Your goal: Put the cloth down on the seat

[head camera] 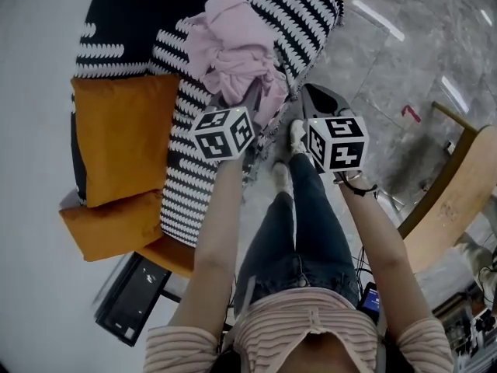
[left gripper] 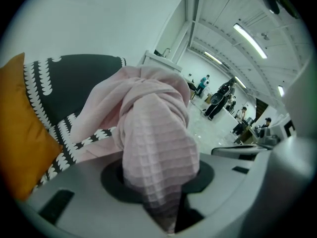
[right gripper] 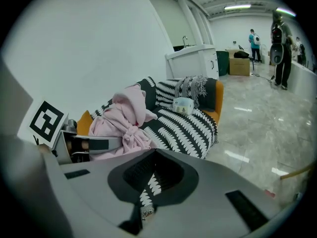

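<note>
Cloth (head camera: 233,45), pink and bunched, lies heaped on the striped seat (head camera: 311,10), near its front edge. The left gripper (left gripper: 163,182) pinches 1 waffled fold of it between its 2 jaws. The right gripper (right gripper: 153,175) hangs beside it, jaws apparently together with nothing in them, though that view is dim. If the fold snags on release, pulling back could drag the heap off the seat onto the floor (head camera: 404,61).

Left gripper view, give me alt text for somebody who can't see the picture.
A bunched pink waffle-weave cloth is pinched in the left gripper and fills the middle of the picture. Behind it is a black-and-white patterned seat with an orange cushion at the left. Far off on the right, people stand in a bright hall.
</note>
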The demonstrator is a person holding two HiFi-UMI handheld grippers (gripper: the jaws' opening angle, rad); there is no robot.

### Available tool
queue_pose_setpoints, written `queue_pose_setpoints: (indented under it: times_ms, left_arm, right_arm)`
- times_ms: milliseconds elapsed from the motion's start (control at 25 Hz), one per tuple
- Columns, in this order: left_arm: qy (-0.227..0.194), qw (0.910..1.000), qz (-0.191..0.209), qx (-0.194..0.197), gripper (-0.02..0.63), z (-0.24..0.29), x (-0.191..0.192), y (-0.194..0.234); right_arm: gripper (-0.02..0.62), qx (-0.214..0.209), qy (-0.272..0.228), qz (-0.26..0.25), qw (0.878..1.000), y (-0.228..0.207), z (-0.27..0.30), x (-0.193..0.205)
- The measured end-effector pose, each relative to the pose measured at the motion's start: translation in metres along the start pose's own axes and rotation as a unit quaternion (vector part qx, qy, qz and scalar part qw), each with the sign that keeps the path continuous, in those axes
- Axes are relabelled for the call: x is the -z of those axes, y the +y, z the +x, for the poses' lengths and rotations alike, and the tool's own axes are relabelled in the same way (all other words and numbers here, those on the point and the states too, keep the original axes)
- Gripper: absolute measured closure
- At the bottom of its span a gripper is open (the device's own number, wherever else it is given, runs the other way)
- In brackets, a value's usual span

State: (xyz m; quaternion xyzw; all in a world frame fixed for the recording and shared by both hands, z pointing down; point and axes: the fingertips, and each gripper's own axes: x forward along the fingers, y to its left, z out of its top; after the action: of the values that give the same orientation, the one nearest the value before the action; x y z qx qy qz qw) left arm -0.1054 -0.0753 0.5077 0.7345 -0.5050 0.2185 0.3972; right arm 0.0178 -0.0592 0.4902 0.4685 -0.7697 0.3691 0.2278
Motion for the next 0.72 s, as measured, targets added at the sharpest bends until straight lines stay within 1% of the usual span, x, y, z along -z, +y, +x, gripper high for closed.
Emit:
queue_pose_setpoints:
  times_ms: [320,520,720]
  left_arm:
    - [0.043,0.9991,0.007,-0.004,0.448,0.043,0.015,0.017]
    - [0.061,0.9981,0.008,-0.01,0.448,0.066,0.025,0.03]
    - [0.076,0.9969,0.009,-0.019,0.448,0.086,0.035,0.044]
  right_arm:
    - [0.588,-0.007,0.024,0.003,1.0,-0.003,0.032,0.014]
    - [0.588,-0.004,0.039,0.012,0.999,-0.008,0.051,0.027]
    - [0.588,-0.001,0.05,0.011,0.999,-0.016,0.07,0.038]
